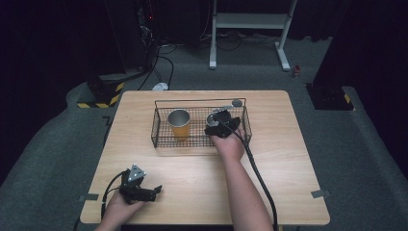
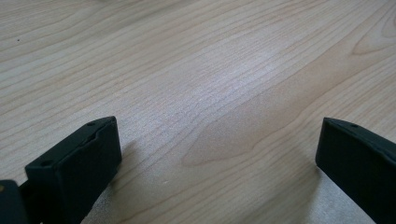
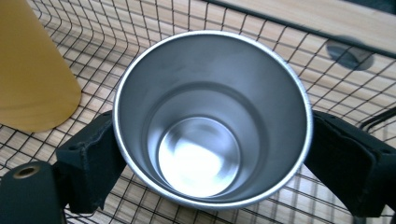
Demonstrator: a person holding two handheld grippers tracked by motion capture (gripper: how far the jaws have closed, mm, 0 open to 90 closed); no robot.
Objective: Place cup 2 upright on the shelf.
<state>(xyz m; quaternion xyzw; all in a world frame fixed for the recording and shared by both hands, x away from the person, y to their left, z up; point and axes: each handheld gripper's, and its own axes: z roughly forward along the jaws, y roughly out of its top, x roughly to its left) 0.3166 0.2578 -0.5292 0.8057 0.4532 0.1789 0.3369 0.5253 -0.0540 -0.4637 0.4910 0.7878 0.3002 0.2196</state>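
Observation:
A black wire basket [image 1: 157, 129] stands at the middle back of the wooden table [image 1: 288, 159]. In its left half a yellow cup [image 1: 179, 125] with a steel inside stands upright. In its right half my right gripper [image 1: 220, 126] is shut on a steel cup [image 1: 212, 117]. In the right gripper view the steel cup [image 3: 210, 93] is upright and empty, with a jaw of the right gripper [image 3: 212, 158] pressed to each side, and the yellow cup [image 3: 32, 79] stands to its left. My left gripper [image 1: 153, 192] rests open at the front left, its jaws [image 2: 217, 154] wide over bare wood.
A small grey disc [image 1: 236, 102] lies just behind the basket's back right corner, also seen past the mesh [image 3: 350, 55]. A cable trails from the right gripper down to the table's front edge. Floor, a white stand and cables lie beyond the table.

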